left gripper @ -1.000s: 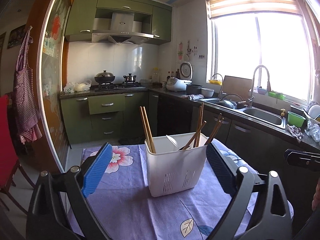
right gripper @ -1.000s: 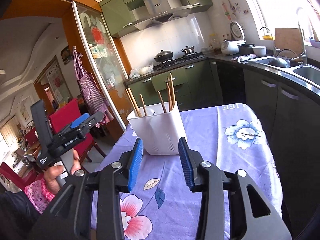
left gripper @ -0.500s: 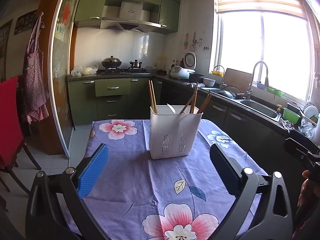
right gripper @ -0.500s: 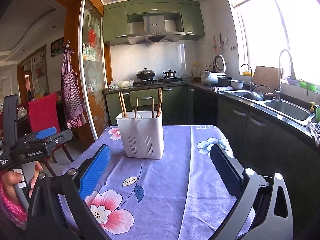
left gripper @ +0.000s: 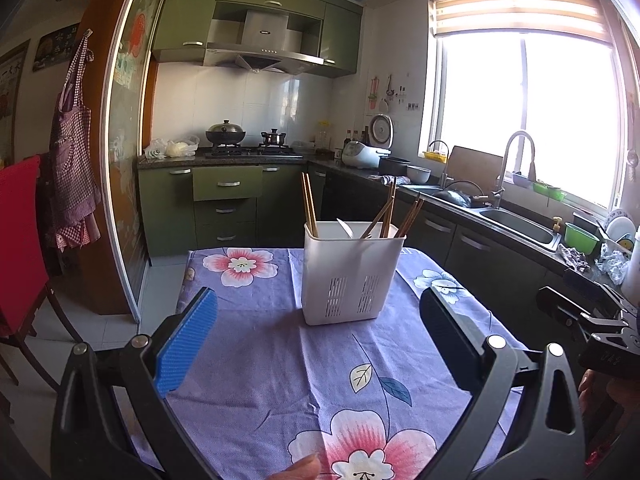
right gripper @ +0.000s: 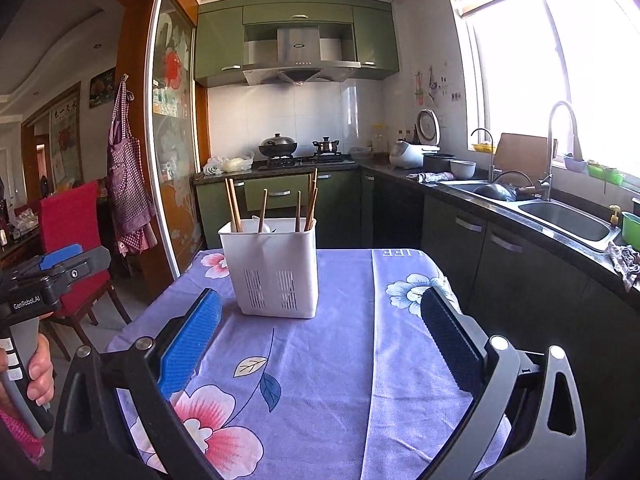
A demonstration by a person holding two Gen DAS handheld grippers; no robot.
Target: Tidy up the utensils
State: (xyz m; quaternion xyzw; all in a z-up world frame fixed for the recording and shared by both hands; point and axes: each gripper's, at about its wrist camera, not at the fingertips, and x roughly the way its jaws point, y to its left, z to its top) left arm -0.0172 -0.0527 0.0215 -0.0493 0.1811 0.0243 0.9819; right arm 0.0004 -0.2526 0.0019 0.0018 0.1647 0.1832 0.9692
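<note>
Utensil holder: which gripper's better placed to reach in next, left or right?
Marginally left. The white holder sits nearly centred between the left gripper; for the right gripper it lies left of centre. Both are open, empty and short of it.

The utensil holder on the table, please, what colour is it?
White, with slotted vents; the utensil holder shows best in the left wrist view.

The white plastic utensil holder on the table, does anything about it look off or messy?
Nothing stands out. The white slotted plastic utensil holder stands upright on the purple floral tablecloth, wooden chopsticks leaning inside, nothing spilled.
</note>
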